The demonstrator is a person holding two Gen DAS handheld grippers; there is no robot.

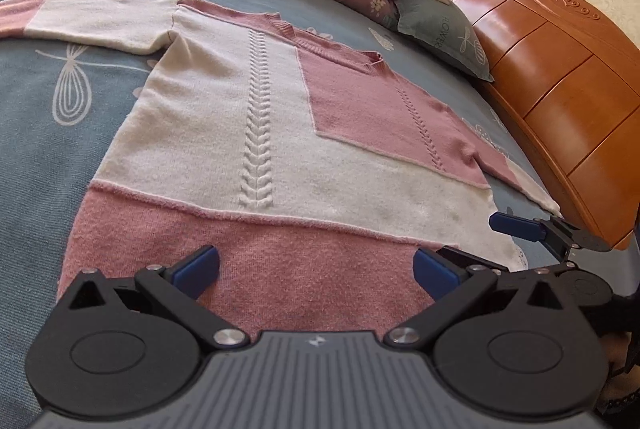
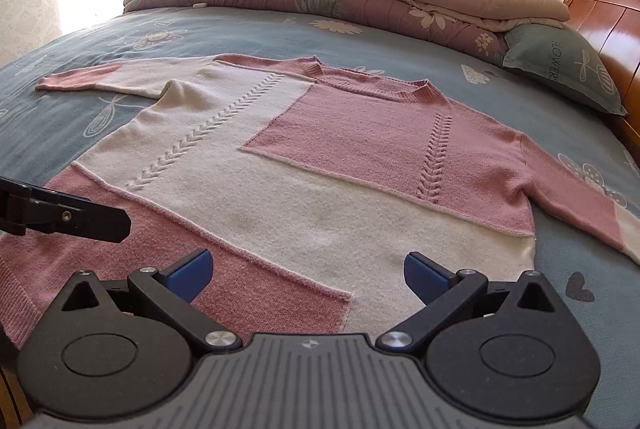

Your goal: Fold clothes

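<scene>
One sweater laid flat on the bed, two grippers poised at its hem, nothing gripped yet.

Left wrist view: the left gripper [image 1: 316, 271] hangs with fingers spread and empty; the pink-and-cream sweater [image 1: 280, 133] runs ahead from between them, one sleeve off to each side. The right gripper [image 1: 516, 225] sits beyond the right finger, its fingers parted too.
Right wrist view: fingers released, the sweater's lower edge just under them. I'd pinch the hem corners evenly, lifting both together so the knit folds without dragging.
</scene>
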